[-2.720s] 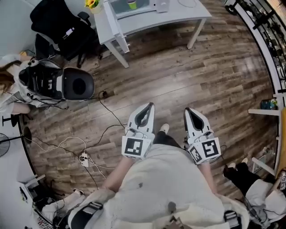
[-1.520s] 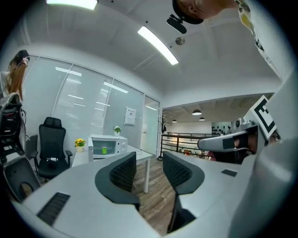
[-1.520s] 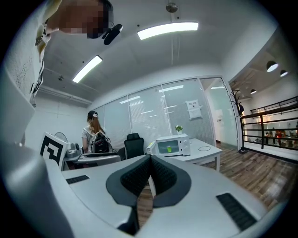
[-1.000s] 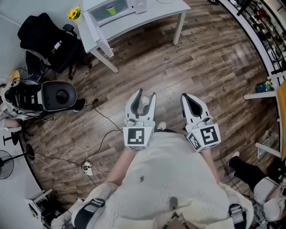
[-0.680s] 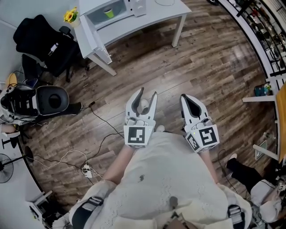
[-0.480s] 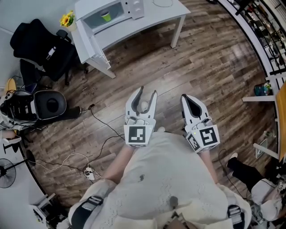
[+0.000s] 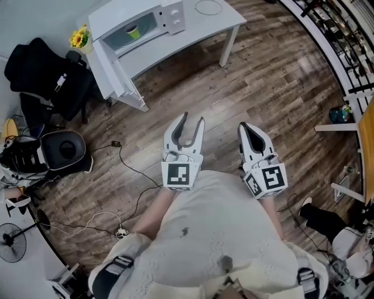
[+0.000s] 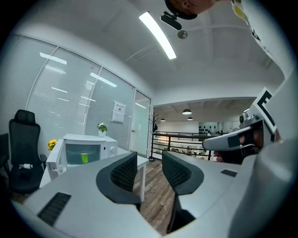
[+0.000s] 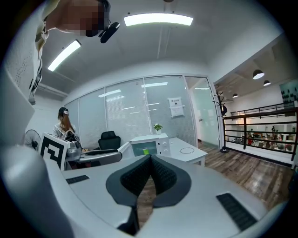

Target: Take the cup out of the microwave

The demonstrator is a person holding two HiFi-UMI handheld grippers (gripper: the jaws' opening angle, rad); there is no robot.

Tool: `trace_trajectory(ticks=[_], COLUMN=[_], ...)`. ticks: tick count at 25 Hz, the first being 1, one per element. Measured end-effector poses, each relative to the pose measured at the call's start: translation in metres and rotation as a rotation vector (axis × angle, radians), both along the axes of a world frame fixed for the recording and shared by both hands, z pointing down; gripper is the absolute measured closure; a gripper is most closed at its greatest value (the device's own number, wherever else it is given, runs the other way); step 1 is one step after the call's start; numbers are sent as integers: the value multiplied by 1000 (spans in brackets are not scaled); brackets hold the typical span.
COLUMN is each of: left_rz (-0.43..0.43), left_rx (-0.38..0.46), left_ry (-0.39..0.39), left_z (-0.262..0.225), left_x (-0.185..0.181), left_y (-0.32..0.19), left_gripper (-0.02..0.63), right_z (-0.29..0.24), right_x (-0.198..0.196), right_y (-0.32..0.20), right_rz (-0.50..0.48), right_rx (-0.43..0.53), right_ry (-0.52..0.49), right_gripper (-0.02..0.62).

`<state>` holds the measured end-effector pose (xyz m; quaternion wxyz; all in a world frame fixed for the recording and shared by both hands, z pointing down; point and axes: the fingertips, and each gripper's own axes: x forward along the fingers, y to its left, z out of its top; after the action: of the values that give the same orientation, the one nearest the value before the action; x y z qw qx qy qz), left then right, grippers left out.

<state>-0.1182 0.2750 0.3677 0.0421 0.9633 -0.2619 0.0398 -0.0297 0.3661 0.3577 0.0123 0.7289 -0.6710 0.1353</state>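
A: Still inside?

B: Yes. Green cup (image 7: 133,30), upright in the microwave (image 7: 153,16), behind no barrier: door (image 8: 55,160) swung wide to the left. Untouched so far.

A: Around that?

B: Microwave at the left end of the white desk (image 7: 198,29), yellow flowers (image 7: 78,38) just beside. Black chair (image 7: 47,64) further left. Bare wooden floor (image 7: 280,105) all the way from there to the body.

A: Anything changed lately?

B: Closer now. Desk and microwave lower in the head view than a second ago, with more of the cavity on show. Less floor in between, though still well apart. Left tongs (image 7: 193,118) shut a few seconds back, parted since, and kept at the same gap over the last second.

A: And the tongs at present?

B: Left: roughly half open, nothing between the jaws, only floor and a desk leg seen through the gap. Right tongs (image 7: 244,126): closed tip to tip, gripping nothing. Both carried about level ahead of the body, aimed towards the desk.

A: Meaning for the job?

B: Approach only, by the look of things. No reach possible from here; more walking needed first. Door already open, so one step spared. Left tongs seemingly readied for the grab, perhaps needing a wider gap for the cup.
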Motion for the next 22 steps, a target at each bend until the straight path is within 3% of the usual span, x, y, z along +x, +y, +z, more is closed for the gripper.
trace_trajectory(ticks=[11,22], left_rz=[-22,-62], left_rx=[6,-9], left_ry=[22,20], left_z=[0,7], left_x=[-18,-35], left_y=[-108,-145], left_gripper=[419,419], right_z=[-1,3], right_x=[-9,-15], right_y=[-102,-144], right_rz=[27,7], right_rx=[0,-3], right_ry=[18,13], right_gripper=[588,588])
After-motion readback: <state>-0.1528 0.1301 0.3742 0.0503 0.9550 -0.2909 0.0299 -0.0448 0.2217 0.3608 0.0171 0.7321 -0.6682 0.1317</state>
